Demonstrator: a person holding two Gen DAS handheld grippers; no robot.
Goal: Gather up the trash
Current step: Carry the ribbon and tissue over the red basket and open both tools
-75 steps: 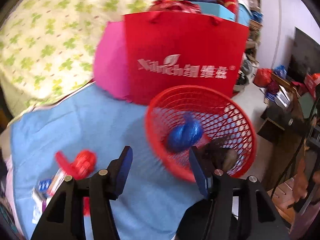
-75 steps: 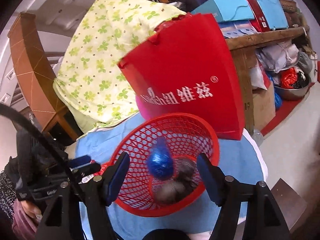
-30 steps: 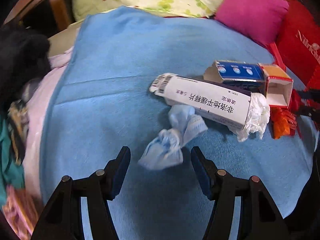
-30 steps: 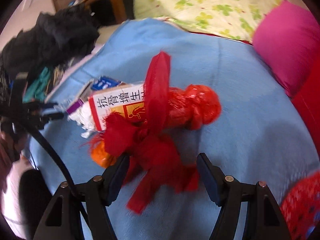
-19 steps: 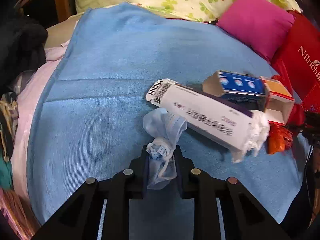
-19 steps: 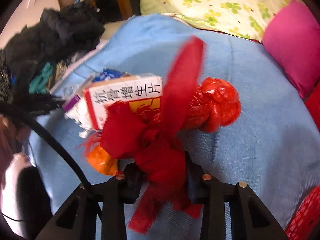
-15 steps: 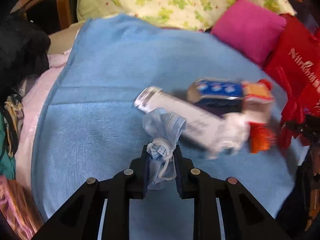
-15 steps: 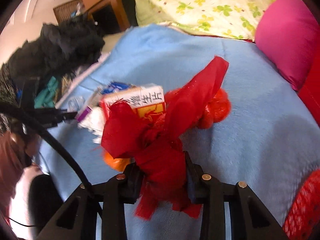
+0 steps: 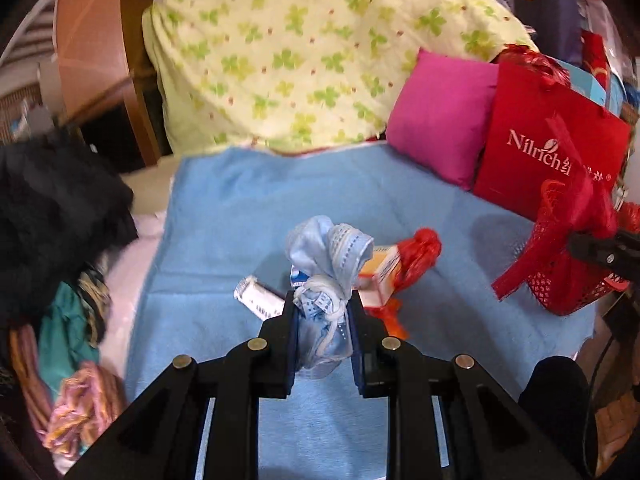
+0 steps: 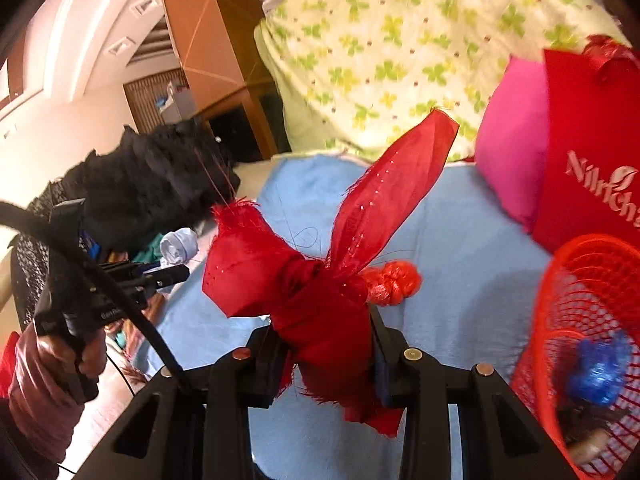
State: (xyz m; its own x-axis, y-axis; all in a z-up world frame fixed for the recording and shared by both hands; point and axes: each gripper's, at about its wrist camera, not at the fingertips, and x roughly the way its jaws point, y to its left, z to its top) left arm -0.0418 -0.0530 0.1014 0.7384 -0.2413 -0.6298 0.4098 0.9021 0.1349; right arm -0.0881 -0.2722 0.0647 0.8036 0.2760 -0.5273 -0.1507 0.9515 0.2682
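My left gripper (image 9: 322, 314) is shut on a crumpled light blue mask wad (image 9: 326, 256), held above the blue blanket (image 9: 240, 208). Below it lie a white carton (image 9: 258, 300), an orange and white box (image 9: 380, 266) and a red plastic wad (image 9: 420, 252). My right gripper (image 10: 324, 346) is shut on a knotted red cloth (image 10: 316, 284), also off the blanket. The red mesh basket (image 10: 560, 280) stands at the right with a blue bag (image 10: 596, 368) inside. In the right wrist view the left gripper (image 10: 172, 274) shows at the left with the blue wad (image 10: 180, 246).
A pink cushion (image 9: 440, 120) and a red paper bag (image 9: 548, 152) stand behind the basket. A green floral quilt (image 9: 300, 60) is piled at the back. Black and coloured clothes (image 9: 52, 208) lie left of the blanket. A hand (image 10: 60, 354) holds the left gripper's handle.
Both grippers went from open to shut: the left on the blue mask wad, the right on the red cloth. Both have since lifted their loads off the blanket.
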